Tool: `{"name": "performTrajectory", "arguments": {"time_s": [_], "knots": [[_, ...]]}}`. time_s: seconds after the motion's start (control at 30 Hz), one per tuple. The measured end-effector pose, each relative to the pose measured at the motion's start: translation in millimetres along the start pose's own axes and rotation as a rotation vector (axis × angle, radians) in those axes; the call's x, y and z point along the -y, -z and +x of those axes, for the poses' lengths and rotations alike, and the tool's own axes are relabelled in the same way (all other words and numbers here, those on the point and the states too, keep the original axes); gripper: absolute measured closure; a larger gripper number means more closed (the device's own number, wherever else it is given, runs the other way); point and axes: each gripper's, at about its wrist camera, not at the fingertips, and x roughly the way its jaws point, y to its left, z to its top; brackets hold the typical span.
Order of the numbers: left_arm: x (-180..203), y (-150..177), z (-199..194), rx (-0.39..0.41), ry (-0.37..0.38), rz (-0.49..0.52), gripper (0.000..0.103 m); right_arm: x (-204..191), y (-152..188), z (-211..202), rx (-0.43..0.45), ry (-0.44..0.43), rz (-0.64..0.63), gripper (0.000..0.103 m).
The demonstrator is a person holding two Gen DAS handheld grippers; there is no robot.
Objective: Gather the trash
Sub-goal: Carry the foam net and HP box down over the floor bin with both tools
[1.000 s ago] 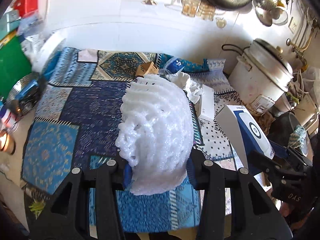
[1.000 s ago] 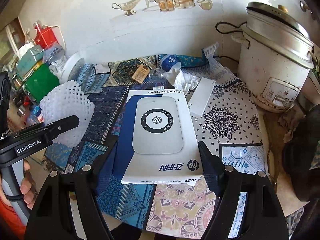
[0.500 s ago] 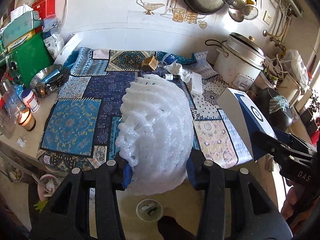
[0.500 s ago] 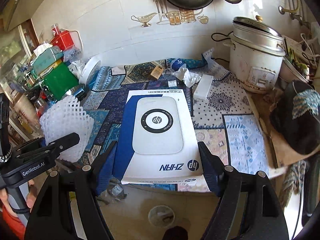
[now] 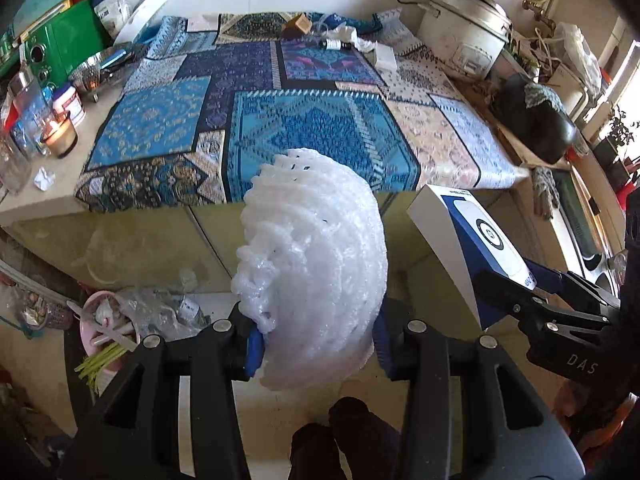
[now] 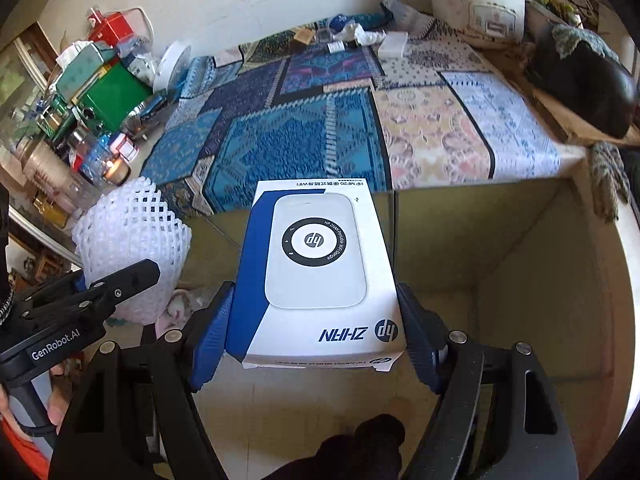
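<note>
patterned cloth (image 5: 320,136) covers the counter behind; both grippers hang over the floor in front of it. left gripper (image 5: 316,340) clamps the foam net (image 5: 316,280), right gripper (image 6: 316,340) clamps the hp box (image 6: 316,264). risk: soft net may slip from its pads; pink bin (image 5: 108,328) below left already holds scraps.

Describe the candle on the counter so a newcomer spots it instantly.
Start at the patterned cloth covering the counter, then move off its left edge to the cluster of jars. The candle is the short glass nearest the cloth's front corner, the only one with a lit flame.
</note>
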Motion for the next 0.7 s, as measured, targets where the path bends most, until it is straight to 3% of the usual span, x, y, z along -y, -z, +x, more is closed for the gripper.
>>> {"name": "performTrajectory", "arguments": {"time_s": [0.17,0.4,0.7], "knots": [[-1.1,35.4,56.4,-0.116,0.019,-0.028,0.06,23.5,30.2,38.9,-0.094,0.027,0.004,0.029],[-10.8,82.2,174.1,-0.244,0.006,-0.099,0.06,67.0,73.9,126.5,-0.237,0.019,0.019,0.029],[-49.5,141.2,322.5,-0.313,-0.011,-0.184,0.06,103.3,147.0,293.5,-0.429,-0.022,0.04,0.029]]}}
